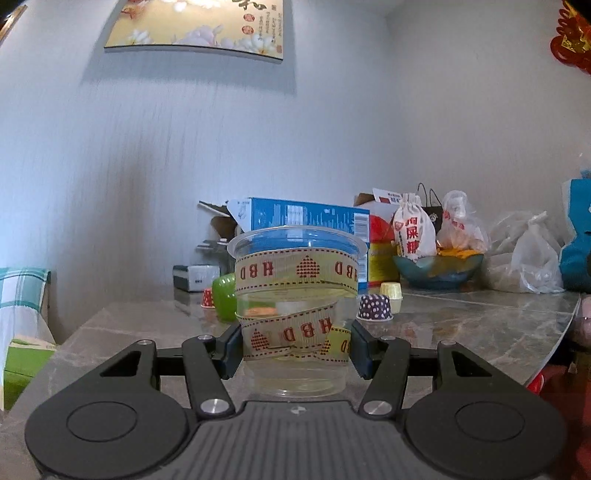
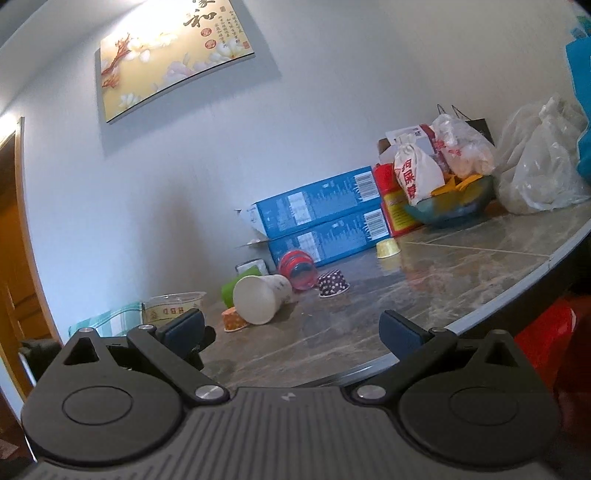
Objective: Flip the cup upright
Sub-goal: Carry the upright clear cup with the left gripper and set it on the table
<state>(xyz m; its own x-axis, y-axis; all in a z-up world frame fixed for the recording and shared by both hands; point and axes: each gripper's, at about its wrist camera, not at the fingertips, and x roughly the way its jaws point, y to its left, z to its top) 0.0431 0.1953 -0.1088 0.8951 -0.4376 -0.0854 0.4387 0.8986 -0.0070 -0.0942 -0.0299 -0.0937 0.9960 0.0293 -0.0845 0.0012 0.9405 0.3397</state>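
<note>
Cup (image 1: 295, 306) upright between level left claw (image 1: 295, 349) fingers, gripped.

The left wrist view sits low and level, close to the clear cup (image 1: 295, 310) between its fingers (image 1: 231, 350), facing the back wall across the table (image 1: 461, 332). The right wrist view is tilted, farther back near the table (image 2: 424, 288) edge. Both share the blue boxes (image 1: 306, 218) (image 2: 317, 218), wall painting (image 1: 195, 26) (image 2: 170, 59) and clear cup (image 2: 173, 312).
</note>
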